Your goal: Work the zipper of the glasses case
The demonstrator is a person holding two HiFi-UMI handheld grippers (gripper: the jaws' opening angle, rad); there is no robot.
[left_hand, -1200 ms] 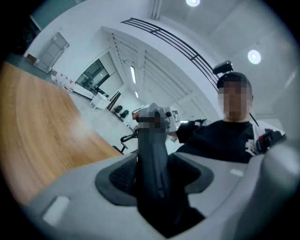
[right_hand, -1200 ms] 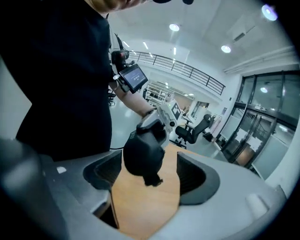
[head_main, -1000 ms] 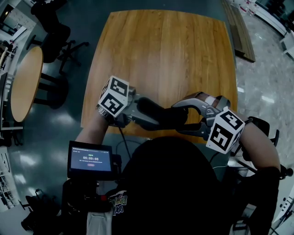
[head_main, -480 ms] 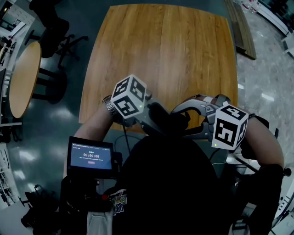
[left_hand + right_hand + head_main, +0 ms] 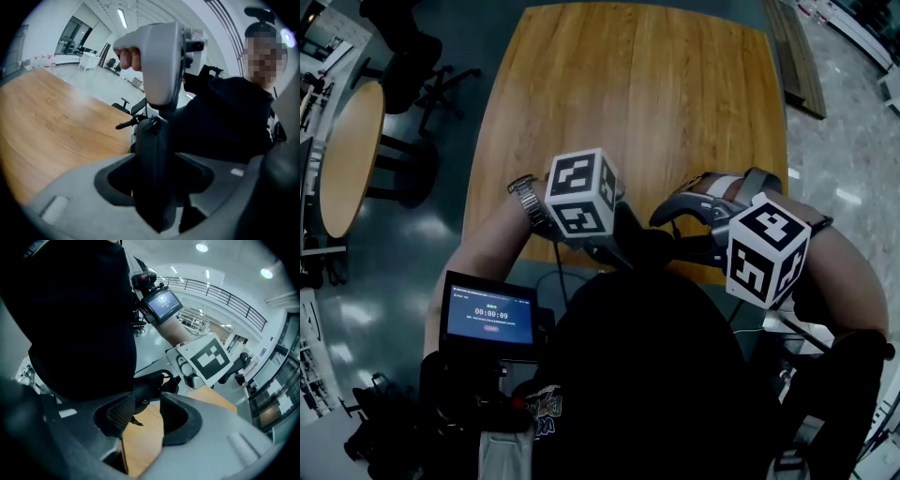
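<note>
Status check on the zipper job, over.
Left gripper clamped on the glasses case, held at the table's near edge. Right gripper just closing, case end between its fingers, not pinched yet. Nothing in the way.

Two grippers (left gripper (image 5: 154,180), right gripper (image 5: 146,412)), one glasses case (image 5: 152,150), two tables (square table (image 5: 637,103), round table (image 5: 347,159)), one screen (image 5: 490,319)
</note>
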